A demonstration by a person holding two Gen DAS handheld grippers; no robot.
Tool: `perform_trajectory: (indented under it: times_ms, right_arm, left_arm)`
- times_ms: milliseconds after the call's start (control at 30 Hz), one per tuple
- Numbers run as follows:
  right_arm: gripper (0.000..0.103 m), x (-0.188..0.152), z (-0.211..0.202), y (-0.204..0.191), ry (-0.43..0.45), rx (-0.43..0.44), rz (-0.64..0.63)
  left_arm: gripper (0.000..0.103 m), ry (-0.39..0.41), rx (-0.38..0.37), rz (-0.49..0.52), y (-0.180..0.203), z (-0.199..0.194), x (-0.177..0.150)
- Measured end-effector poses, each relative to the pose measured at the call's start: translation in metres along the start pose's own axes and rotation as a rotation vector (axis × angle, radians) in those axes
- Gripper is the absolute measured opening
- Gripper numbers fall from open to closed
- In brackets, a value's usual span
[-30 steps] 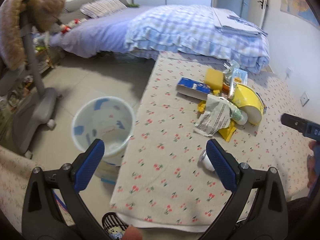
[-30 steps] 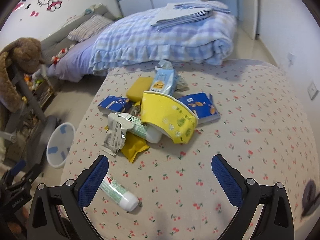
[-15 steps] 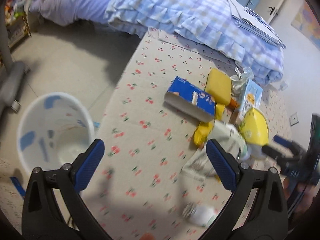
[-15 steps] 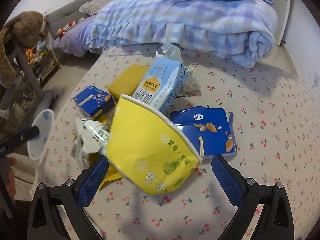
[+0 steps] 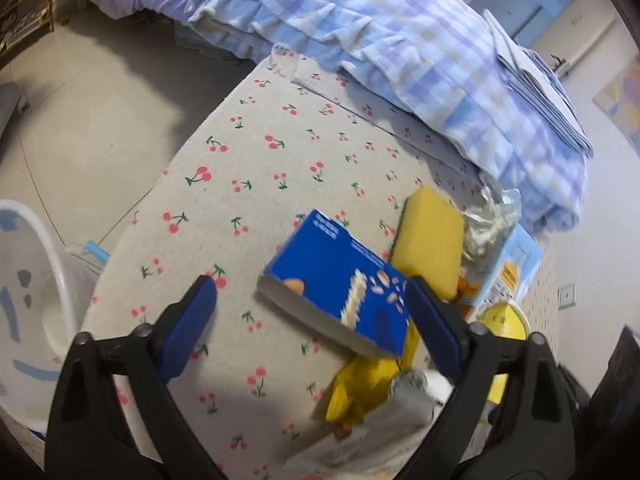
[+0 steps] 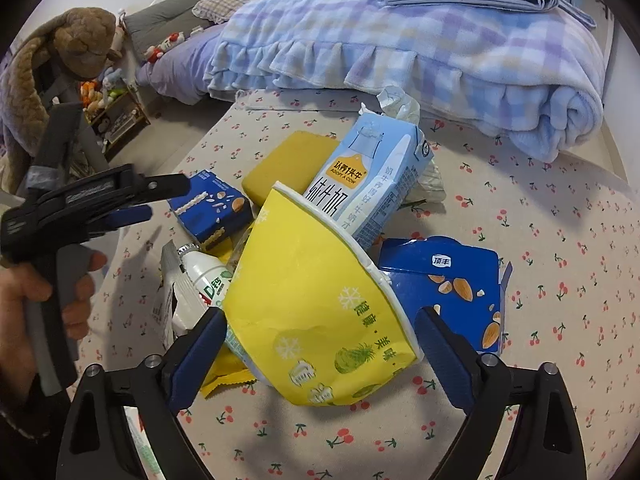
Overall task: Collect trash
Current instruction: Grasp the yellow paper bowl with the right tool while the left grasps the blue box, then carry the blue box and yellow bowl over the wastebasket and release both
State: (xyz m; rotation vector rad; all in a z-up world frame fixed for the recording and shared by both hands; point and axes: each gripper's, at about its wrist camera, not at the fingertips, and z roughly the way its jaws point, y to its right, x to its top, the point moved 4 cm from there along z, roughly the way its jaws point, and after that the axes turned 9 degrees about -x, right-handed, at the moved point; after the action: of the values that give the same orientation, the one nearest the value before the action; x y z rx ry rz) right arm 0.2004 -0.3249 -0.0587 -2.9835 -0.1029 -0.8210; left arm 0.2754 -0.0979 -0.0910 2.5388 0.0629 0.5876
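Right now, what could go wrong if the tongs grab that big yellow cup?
The yellow paper cup lies tipped on the pile, leaning on the milk carton and a small white bottle. Lifting it could roll the bottle or shift the carton. It already looks dented, so the open right tongs might crush it further.

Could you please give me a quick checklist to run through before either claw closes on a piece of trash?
1. Left claw open: ok.
2. Right claw open: ok.
3. Small blue box between left fingers: ok.
4. Yellow paper bowl between right fingers: ok.
5. Bowl free of milk carton: cannot tell.
6. White bin in view: ok, at the left edge.
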Motion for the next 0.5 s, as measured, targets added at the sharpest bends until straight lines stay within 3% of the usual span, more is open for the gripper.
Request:
perform_trajectory:
  times_ms: [67,200,233,333,500]
  right_arm:
    - [0.086,0.001,-0.002,0.002,0.004,0.013,0.012]
    - [0.079,0.001,-0.013,0.006,0.022,0.038,0.034]
    - [0.077,0.001,-0.017,0.008,0.028,0.042,0.038]
    - [0.075,0.002,-0.024,0.008,0.042,0.046,0.043]
    - [0.074,0.001,-0.034,0.006,0.061,0.043,0.052]
  left_arm:
    - [0.085,-0.001,-0.004,-0.034,-0.006,0.005,0.003]
    - [0.061,-0.004,-0.030,-0.082,-0.014,0.007,0.003]
    - [0.050,-0.006,-0.036,-0.081,-0.013,0.007,0.003]
    - [0.034,-0.008,-0.087,-0.088,-0.012,0.005,0.002]
    - [0.023,0.028,-0.122,-0.067,-0.004,-0.010,0.000]
